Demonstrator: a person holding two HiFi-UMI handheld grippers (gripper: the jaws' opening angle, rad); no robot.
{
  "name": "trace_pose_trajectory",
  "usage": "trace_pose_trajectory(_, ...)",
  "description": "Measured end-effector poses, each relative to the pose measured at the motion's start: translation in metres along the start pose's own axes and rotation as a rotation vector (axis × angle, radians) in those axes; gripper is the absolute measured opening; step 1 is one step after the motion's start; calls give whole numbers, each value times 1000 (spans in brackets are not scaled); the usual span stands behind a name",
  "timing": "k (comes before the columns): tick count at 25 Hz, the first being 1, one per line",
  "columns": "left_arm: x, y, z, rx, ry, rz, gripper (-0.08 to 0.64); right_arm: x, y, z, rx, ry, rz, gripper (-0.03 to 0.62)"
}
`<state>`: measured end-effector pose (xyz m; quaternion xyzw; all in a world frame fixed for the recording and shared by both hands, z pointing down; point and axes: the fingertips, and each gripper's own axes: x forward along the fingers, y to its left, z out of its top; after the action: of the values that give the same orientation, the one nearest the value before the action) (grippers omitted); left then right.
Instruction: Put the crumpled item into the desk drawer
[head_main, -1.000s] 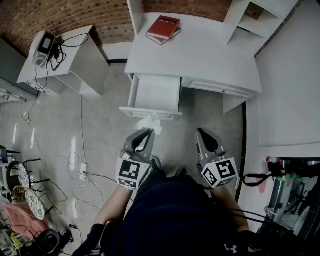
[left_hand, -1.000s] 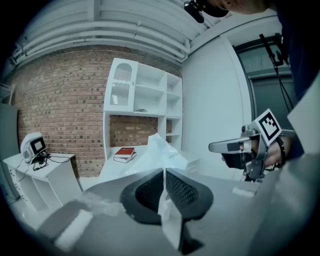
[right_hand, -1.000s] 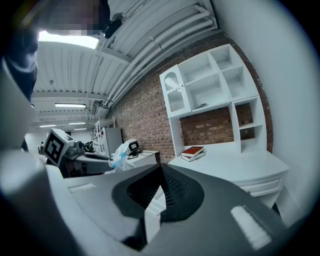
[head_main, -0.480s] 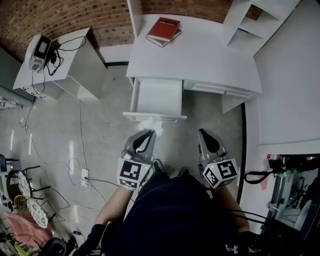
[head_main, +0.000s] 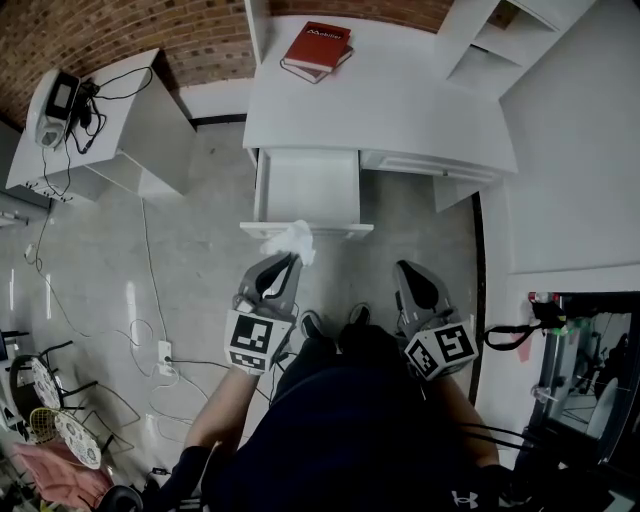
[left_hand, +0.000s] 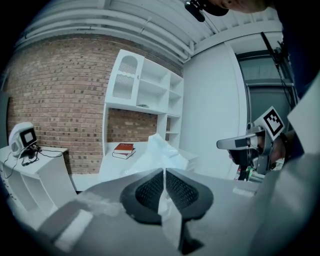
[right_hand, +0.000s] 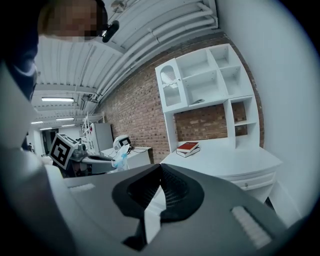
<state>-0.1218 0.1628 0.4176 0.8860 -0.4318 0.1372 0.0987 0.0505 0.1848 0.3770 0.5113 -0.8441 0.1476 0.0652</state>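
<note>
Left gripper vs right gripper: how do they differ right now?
The left gripper is shut on the crumpled white item; the right gripper is shut on nothing. In the head view, the left gripper's tip sits at the front edge of the open drawer, while the right gripper lies short of the desk. Shared: jaws together, both aimed toward the desk.

Seemingly white crumpled item (head_main: 288, 240), red book (head_main: 318, 45)
</note>
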Motion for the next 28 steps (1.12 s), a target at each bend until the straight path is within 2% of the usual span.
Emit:
trace_pose_trajectory(5,17,12,-3,0,31,27,15,21,-15,-6,32,19,22,3)
trace_pose_trajectory(10,35,31,-6,15,73,79,15,66,-26,-10,65,21,92,3)
trace_pose_trajectory(16,59,62,9,49,113,173,15,123,-44,17,79,0,194,3)
trace_pose_trajectory(22,90,72,25,83,146,238,15,159,-84,28,128,-4,239,3)
trace_pose_trajectory(28,96,88,29,97,180,280,15,180,-92,35,148,-6,270,3)
